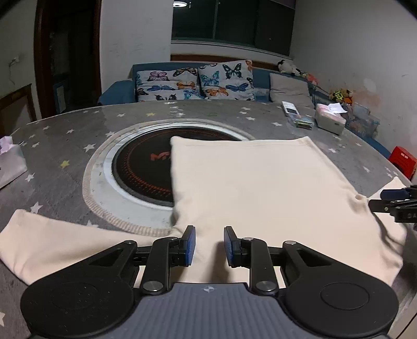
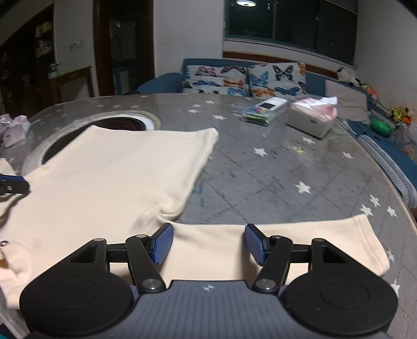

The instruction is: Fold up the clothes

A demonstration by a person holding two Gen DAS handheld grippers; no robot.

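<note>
Both grippers hang unclenched over the cream shirt [image 1: 260,182]: left gripper [image 1: 209,245], right gripper [image 2: 208,242]. It looks soft and floppy, so pinch a sleeve edge.

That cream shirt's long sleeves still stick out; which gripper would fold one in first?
Probably the right gripper: it hangs open directly over the right sleeve. The left gripper sits over the shirt's body.

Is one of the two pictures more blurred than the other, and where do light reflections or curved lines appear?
Right wrist view: softer overall, the remote control and tissue box smeared. Left wrist view: sharper, though the cream shirt is smeared at its left edge; the ceiling lamp reflects in the dark window. Both views: fisheye bends the table edge and walls.
</note>
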